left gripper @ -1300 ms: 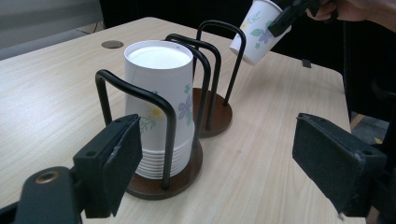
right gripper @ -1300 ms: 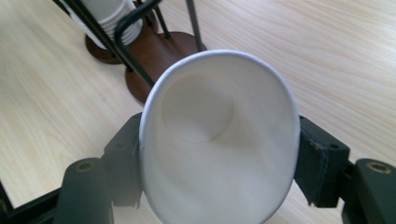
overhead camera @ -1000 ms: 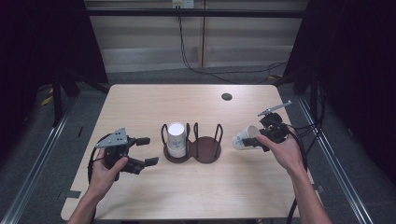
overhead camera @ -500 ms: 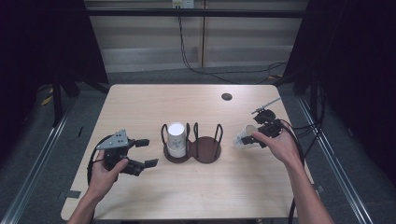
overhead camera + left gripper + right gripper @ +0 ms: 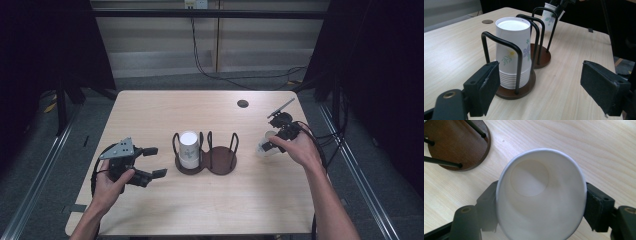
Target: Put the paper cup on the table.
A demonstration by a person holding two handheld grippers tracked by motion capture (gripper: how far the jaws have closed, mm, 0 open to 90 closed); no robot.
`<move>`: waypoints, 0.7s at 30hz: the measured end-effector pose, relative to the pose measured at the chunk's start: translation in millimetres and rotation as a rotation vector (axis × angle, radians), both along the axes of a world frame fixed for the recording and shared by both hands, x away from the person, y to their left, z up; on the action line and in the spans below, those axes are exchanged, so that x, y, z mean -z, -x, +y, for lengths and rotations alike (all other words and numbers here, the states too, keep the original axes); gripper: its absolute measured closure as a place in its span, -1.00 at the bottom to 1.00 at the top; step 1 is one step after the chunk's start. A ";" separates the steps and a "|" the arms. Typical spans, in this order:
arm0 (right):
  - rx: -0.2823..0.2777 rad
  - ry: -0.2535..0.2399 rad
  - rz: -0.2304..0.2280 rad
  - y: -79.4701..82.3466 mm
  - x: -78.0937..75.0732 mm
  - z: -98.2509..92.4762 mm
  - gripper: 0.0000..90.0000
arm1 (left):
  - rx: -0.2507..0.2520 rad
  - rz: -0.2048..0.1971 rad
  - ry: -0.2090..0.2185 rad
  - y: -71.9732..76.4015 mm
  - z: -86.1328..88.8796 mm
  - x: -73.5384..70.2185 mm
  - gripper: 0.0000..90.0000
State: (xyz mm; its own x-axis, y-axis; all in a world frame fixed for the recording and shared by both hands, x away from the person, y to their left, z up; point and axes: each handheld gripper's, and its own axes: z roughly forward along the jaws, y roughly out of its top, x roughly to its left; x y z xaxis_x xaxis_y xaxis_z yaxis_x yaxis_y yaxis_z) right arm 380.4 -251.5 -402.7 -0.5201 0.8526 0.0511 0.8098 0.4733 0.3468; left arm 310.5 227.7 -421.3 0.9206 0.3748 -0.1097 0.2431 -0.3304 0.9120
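While my right gripper (image 5: 272, 142) sits at the right of the high view with a single paper cup (image 5: 264, 146) between its jaws, the relation I care about is where that cup lies from the holder (image 5: 206, 161). The cup is to the right of the holder's empty bay, clear of the wire hoops, low over the table (image 5: 150, 210). Its long axis is tipped: in the right gripper view I look straight into the cup's mouth (image 5: 541, 195), so the rim faces the camera and the base points away toward the wood. The pads (image 5: 596, 210) flank the cup's walls on both sides, and these jaws have just been opening around it; I judge the grip loosening, and I can't say the pads still press.

My left gripper (image 5: 150, 162) rests at the lower left of the high view with its jaws spread wide and nothing in them, pointed at the stack of cups (image 5: 512, 52) standing upside down in the holder's left bay. It is the nearer hand to that stack.

No brand or writing is legible; the cups carry only a floral print.
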 end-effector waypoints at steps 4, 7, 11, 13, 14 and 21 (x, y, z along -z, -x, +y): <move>0.001 0.040 0.039 -4.4 7.7 0.2 -0.43 | -0.004 -0.004 0.010 -0.9 2.5 -1.0 -0.65; 0.004 0.047 0.058 -6.9 11.5 1.4 -0.43 | -0.009 -0.002 0.010 -1.0 4.2 -1.3 -0.64; -0.001 0.062 0.042 -9.3 13.5 5.1 -0.45 | -0.002 -0.004 0.012 -0.7 4.3 -1.0 -0.64; -0.011 0.069 0.048 -10.4 15.4 7.0 -0.46 | -0.003 -0.003 0.011 -0.5 3.8 -0.8 -0.65; -0.005 0.073 0.055 -10.4 16.1 8.5 -0.47 | -0.002 -0.004 0.009 -0.6 3.5 -0.7 -0.64; -0.015 0.079 0.054 -14.0 19.4 14.1 -0.48 | 0.001 -0.003 0.005 -0.2 3.1 -0.3 -0.65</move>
State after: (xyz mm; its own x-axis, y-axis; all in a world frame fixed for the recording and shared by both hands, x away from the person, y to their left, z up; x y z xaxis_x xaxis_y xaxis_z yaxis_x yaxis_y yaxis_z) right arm 394.3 -237.3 -422.0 -0.5308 0.8474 0.0121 0.8191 0.5093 0.2639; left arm 310.7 230.8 -420.9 0.9214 0.3729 -0.1092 0.2402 -0.3258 0.9144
